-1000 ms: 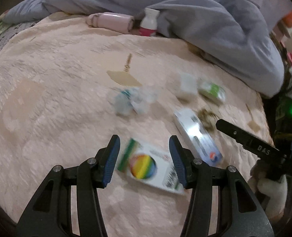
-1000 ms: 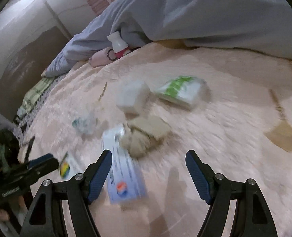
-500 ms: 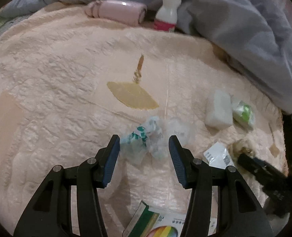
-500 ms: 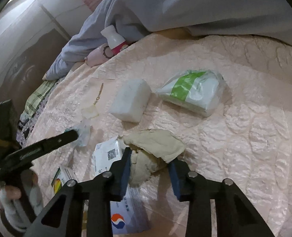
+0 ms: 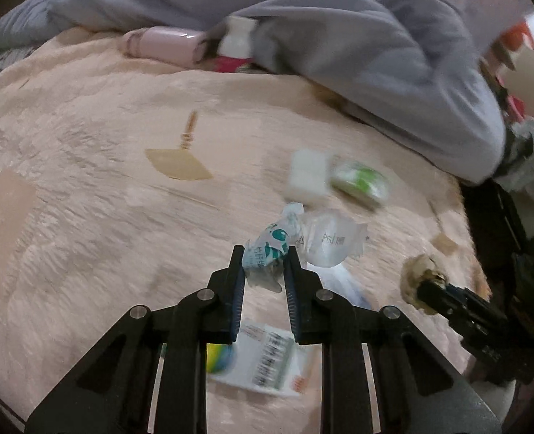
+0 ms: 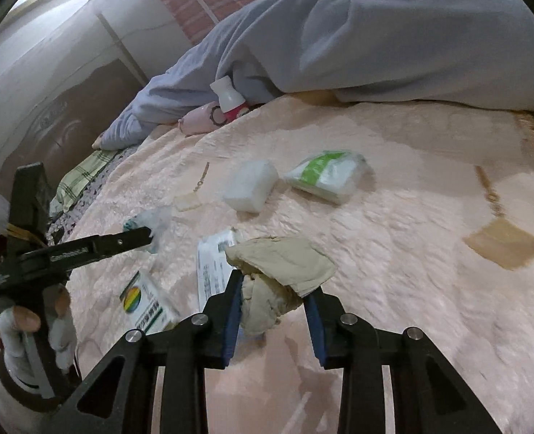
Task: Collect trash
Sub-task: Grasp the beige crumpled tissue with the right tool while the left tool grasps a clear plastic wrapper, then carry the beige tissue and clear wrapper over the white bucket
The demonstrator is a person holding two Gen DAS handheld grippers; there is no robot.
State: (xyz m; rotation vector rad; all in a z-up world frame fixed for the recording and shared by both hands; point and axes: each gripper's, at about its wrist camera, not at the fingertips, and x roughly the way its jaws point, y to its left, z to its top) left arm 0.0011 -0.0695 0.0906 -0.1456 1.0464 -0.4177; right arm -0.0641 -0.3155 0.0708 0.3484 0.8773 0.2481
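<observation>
My left gripper (image 5: 263,264) is shut on a crumpled clear plastic wrapper with teal print (image 5: 303,242), held just above the pink bedspread (image 5: 86,199). My right gripper (image 6: 272,285) is shut on a crumpled beige tissue (image 6: 281,264); it also shows in the left wrist view (image 5: 417,282) at that gripper's tip. On the bed lie a rainbow-logo box (image 6: 145,302), a white carton (image 6: 212,264), a white tissue pack (image 6: 250,186) and a green-and-white packet (image 6: 326,175).
A grey-blue quilt (image 5: 339,43) lies bunched along the far side, with a pink bottle (image 5: 162,43) and a white-and-pink bottle (image 5: 236,47) against it. The bed's edge is at the right, with clutter (image 5: 530,166) beyond. A wall and headboard (image 6: 68,90) stand at left.
Both grippers closed: the left on the plastic wrapper, the right on the beige tissue. Both have lifted slightly, and the left moved away from the rainbow box.
</observation>
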